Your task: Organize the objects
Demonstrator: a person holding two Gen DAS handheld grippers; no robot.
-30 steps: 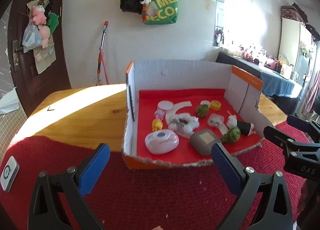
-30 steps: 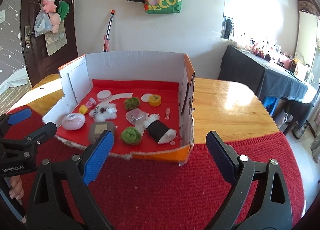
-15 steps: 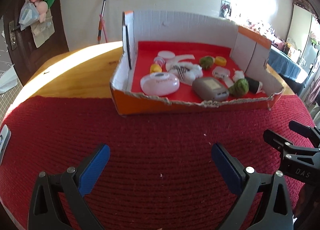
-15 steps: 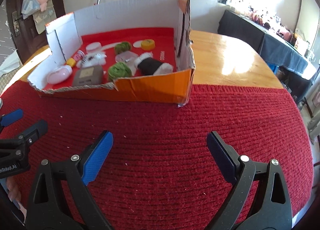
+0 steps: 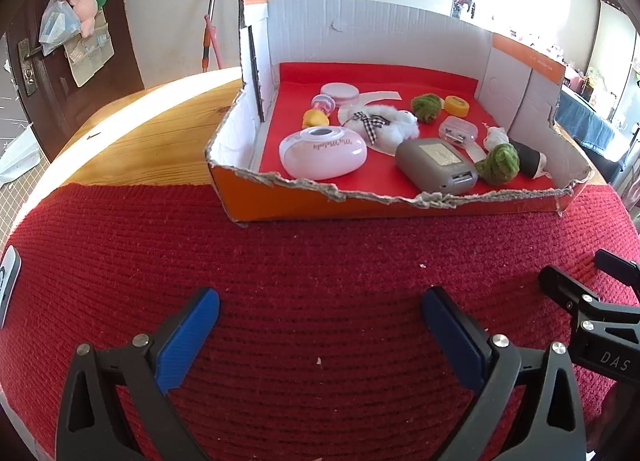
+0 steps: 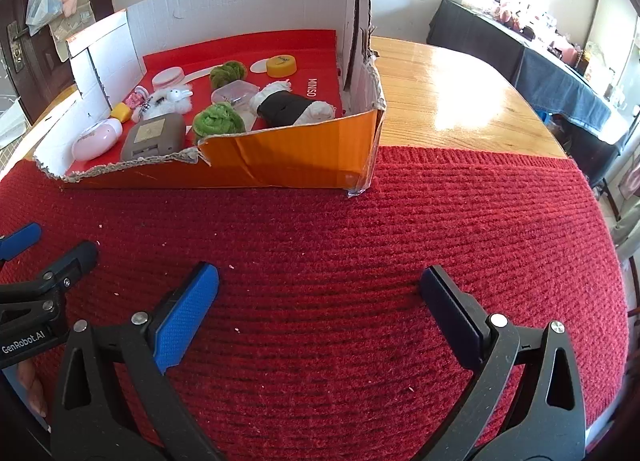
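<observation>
- Small objects all lying inside the cardboard box [image 5: 280, 205], on its red liner: pink-and-white case [image 5: 323, 155] and grey device [image 5: 435, 165] at the torn front edge, a green pompom [image 5: 498, 163] touching the black-and-white roll [image 5: 527, 158] toward the right wall
- Farther back: white plush with checked bow [image 5: 382, 123], yellow duck [image 5: 315, 118], clear case [image 5: 458, 129], second green pompom [image 5: 427, 108], yellow cap [image 5: 457, 105], round pink tin [image 5: 340, 92]
- Loosely scattered rather than lined up or grouped by kind; no dividers visible inside
- Box standing half on the red knitted mat [image 5: 300, 281], half on the wooden table [image 5: 152, 141]
- Nothing of the set visible on the mat or on the bare wood around the box
- Left hand-held gripper [image 5: 320, 325] spread wide, pinching nothing, low over the mat and well short of the box
- Right hand-held gripper [image 6: 320, 293] likewise spread and carrying nothing, near the box's front right corner
- Fits two stages equally: everything gathered into the box with sorting finished, or a boxful waiting to be taken out and arranged on the mat
- No way to settle which from this scene
</observation>
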